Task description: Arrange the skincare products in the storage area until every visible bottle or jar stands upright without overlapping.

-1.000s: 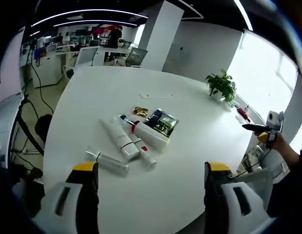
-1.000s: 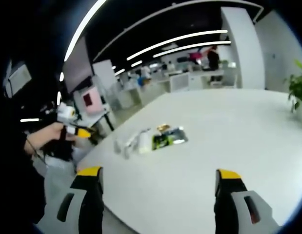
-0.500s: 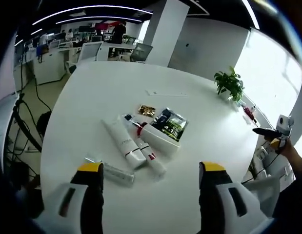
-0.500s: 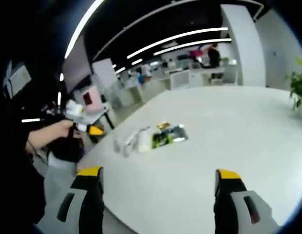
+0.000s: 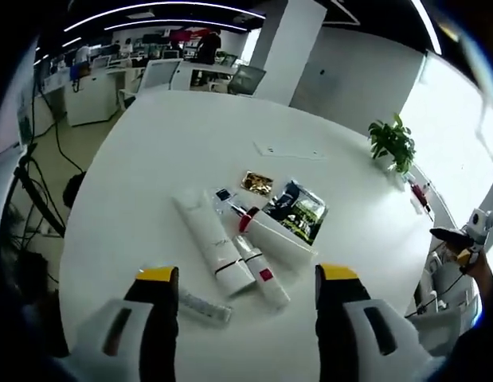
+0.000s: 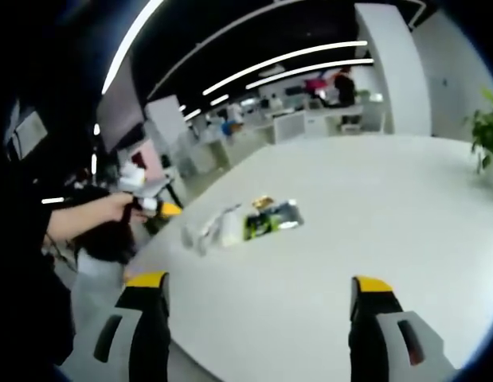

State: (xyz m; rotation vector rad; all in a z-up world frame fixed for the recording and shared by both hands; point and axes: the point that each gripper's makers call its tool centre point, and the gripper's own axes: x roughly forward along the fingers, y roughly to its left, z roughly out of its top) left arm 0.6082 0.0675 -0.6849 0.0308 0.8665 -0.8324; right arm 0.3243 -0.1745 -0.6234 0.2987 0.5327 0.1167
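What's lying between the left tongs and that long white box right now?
In the left gripper view, three products lie flat between the left tongs and the white box: a big white tube, a slimmer red-labelled tube and a clear tube.

Bare table (image 5: 150, 151) all round; lying tubes (image 5: 214, 247) crowd white box (image 5: 274, 235)

Smooth white table (image 5: 150, 143), glossy foil sachets (image 5: 298, 208)

White tubes (image 5: 213, 249), two, red-banded, lay flat, side by side; clear slim bottle (image 5: 202, 305) lay flat nearer; white box (image 5: 281, 239), dark sachets (image 5: 302, 209) beyond, clustered.
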